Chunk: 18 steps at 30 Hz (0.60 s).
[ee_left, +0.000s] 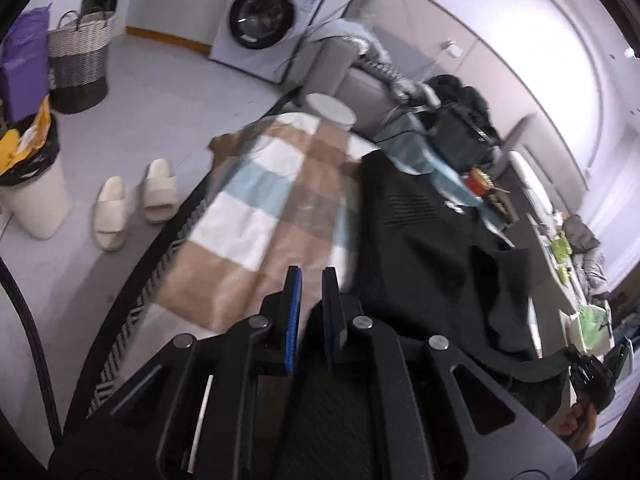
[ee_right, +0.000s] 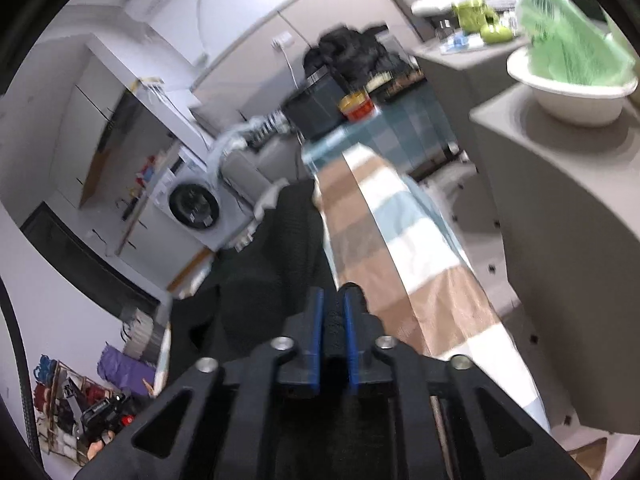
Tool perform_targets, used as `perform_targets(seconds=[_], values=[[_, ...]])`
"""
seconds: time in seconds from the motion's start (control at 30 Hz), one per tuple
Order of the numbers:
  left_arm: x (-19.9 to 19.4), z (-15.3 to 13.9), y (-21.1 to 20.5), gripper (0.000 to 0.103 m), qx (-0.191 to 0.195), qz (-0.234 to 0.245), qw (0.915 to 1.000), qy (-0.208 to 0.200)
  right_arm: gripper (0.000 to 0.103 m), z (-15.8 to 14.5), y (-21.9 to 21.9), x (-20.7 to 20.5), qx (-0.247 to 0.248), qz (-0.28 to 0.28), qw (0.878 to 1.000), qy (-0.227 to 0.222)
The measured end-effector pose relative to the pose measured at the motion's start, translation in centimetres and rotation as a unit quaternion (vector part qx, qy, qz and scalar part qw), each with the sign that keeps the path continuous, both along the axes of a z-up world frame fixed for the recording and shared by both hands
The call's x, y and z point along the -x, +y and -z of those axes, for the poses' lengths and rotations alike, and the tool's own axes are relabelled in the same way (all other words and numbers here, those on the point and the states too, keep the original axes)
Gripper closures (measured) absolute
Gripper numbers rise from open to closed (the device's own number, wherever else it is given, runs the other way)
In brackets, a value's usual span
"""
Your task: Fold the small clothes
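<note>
1. The left gripper has its blue-padded fingers parted by a narrow gap, with nothing caught between them; they hover over the checked tablecloth, just beside the near-left edge of the black garment.
2. The right gripper has its fingers clenched on a fold of the black garment, a dark ridge of cloth showing between the blue pads.
3. The black garment lies spread on the table, over the beige, white and pale-blue checked tablecloth; in the left wrist view it covers the right part of the cloth, and one part hangs toward the near edge.
4. Beyond the garment, at the far end of the table, stand a dark box and a red container, with a black heap of cloth behind them.
5. Off the table, the left wrist view shows a pair of pale slippers on the floor, a white bin with a black liner, a woven basket and a washing machine against the far wall.
6. In the right wrist view a white bowl holding a green packet sits on a grey surface to the right; the picture is blurred there.
</note>
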<state>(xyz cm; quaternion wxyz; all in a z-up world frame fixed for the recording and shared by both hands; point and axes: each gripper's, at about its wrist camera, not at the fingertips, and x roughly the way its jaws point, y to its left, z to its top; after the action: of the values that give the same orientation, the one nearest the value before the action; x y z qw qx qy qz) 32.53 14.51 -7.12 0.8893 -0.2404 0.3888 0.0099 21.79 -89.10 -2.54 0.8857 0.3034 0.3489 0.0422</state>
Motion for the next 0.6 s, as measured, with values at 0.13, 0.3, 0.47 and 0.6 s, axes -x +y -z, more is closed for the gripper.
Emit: perform_targets(seconds=[0.13, 0.3, 0.47, 0.6], values=[[2.0, 0.5, 1.0, 0.047, -0.001, -0.014, 0.9999, 0.008, 0.047, -0.3, -0.1, 1.4, 0.021, -0.009, 1.0, 0.004], [7.2, 1.2, 0.8, 0.046, 0.012, -0.002, 0.9994, 0.033, 0.046, -0.5, 0.6, 5.4, 0.073, -0.036, 0.996, 0.044], [13.2, 2.8, -0.6, 0.046, 0.057, 0.016, 0.9957, 0.071, 0.041, 1.6, 1.0, 11.0, 0.028, -0.056, 0.995, 0.083], [16.2, 3.7, -2.0, 0.046, 0.112, 0.04, 0.9894, 0.083, 0.04, 3.7, 1.2, 13.3, -0.033, -0.067, 0.992, 0.102]])
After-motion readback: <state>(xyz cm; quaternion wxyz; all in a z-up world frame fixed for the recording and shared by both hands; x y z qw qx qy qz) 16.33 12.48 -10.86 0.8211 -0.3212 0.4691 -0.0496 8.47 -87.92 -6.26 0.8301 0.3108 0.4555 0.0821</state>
